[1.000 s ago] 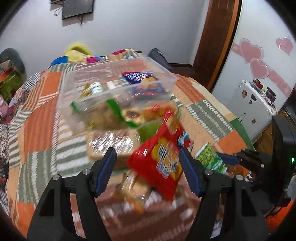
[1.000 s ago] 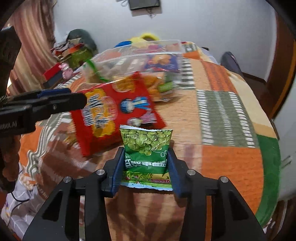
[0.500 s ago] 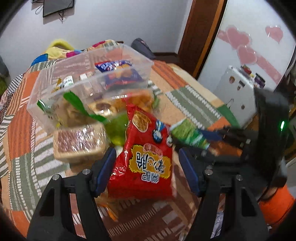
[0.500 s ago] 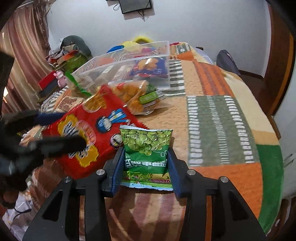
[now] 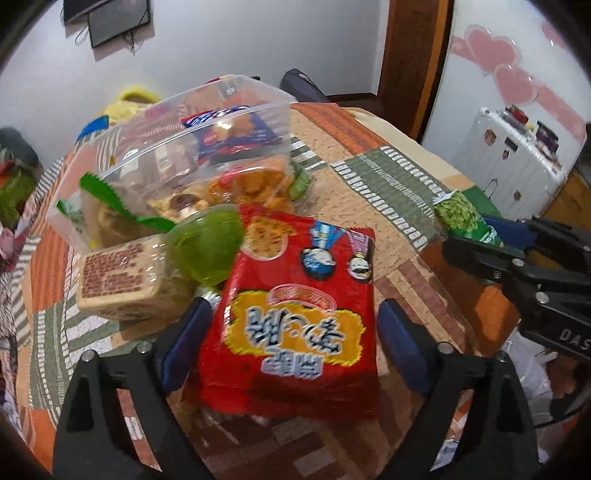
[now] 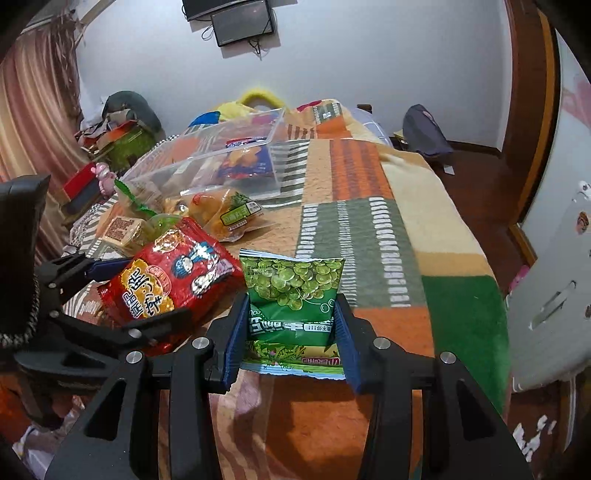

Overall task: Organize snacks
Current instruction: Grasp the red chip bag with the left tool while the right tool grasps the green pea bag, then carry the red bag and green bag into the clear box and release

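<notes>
Both grippers are black plastic frames with triangular cut-outs and silver screw heads. The left gripper and right gripper carry blue ribbed pads.

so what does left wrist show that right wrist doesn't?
Left wrist only: the white cabinet with pink hearts on the wall above it, and the left gripper open around the red bag.

Right wrist only: the curtain, the clutter pile by it, and the right gripper shut on the green pea bag.

Both: the clear bin, red bag, pea bag, brown packet, patchwork blanket and the wall monitor.
</notes>
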Motion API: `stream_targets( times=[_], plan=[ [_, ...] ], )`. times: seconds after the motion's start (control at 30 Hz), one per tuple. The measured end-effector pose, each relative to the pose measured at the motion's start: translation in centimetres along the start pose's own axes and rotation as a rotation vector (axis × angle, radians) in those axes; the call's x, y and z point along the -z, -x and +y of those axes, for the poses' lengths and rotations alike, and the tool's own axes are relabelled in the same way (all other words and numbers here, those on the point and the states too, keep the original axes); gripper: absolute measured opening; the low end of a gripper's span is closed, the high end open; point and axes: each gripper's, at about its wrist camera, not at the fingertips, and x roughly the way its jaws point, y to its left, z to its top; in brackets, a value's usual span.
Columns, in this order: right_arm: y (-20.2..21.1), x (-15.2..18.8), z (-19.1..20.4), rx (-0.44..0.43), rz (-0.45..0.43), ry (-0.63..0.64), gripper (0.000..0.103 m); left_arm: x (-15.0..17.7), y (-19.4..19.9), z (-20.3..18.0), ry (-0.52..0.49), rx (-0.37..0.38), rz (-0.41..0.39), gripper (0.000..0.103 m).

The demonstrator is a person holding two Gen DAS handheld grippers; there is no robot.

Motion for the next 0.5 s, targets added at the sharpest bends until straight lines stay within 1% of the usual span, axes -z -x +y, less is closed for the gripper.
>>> stream_targets(
  times=[0.13,0.17,0.2,0.27,0.37,0.5],
  plan=[
    [-0.2,0.2,-0.3,0.000,0.010,-0.015,0.041,0.0,-0.8,-1.1,-0.043,-0.024,-0.014,0.093],
    [-0.2,0.2,-0.3,-0.001,0.011,-0.019,0.041,0.0,-1.0,-1.2,-0.048,-0.029,-0.021,0.092],
    [-0.2,0.2,-0.4,-0.002,0.010,-0.022,0.041,0.0,-1.1,-1.3,-0.048,-0.034,-0.036,0.088],
    [-0.2,0.2,-0.4,-0.003,0.009,-0.026,0.041,0.0,-1.2,-1.0,-0.035,-0.010,-0.037,0.066],
    [0.0,0.0,-0.2,-0.004,0.003,-0.021,0.041,-0.1,-1.0,-0.2,0.007,0.028,-0.038,0.065],
    [0.3,-0.5,0.2,-0.007,-0.014,-0.012,0.041,-0.4,0.3,0.6,0.035,0.041,-0.067,0.065]
  ],
)
